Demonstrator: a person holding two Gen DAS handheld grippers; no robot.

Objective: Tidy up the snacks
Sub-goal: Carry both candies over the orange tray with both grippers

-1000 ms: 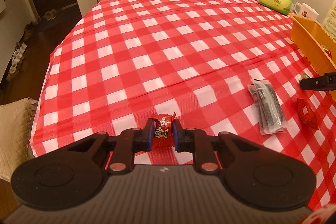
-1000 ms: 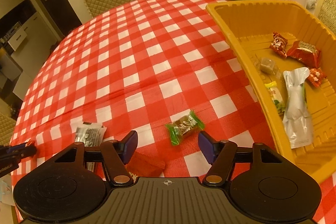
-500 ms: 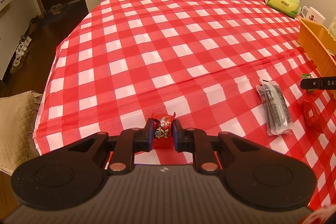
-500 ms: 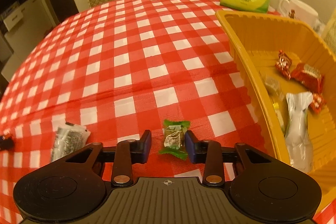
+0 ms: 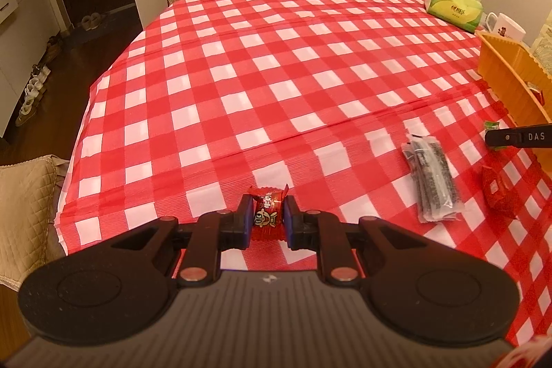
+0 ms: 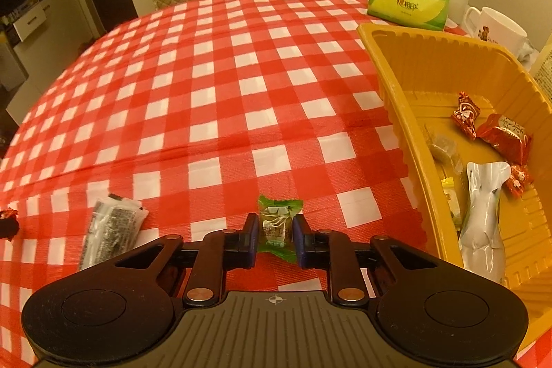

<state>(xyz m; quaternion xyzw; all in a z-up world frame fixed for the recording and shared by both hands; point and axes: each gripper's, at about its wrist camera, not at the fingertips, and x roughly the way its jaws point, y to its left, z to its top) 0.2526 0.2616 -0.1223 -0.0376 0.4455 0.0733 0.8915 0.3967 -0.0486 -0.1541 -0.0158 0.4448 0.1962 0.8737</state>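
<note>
Both tongs are loaded now. My left gripper (image 5: 265, 218) was already pinched on the red candy (image 5: 266, 212) a second ago and has not let go; it has only been carried a little over the tablecloth (image 5: 241, 92), and the tray (image 5: 510, 71) sits well off to its right. My right gripper (image 6: 276, 238) was spread wide around the green candy (image 6: 277, 223) a second ago; now its jaws have closed on it and hold it above the cloth, just left of the tray's (image 6: 396, 85) near wall. That means two snacks are ready to go in. A dark packet (image 6: 110, 226) and a red packet (image 5: 498, 192) lie on the cloth, not yet collected.
</note>
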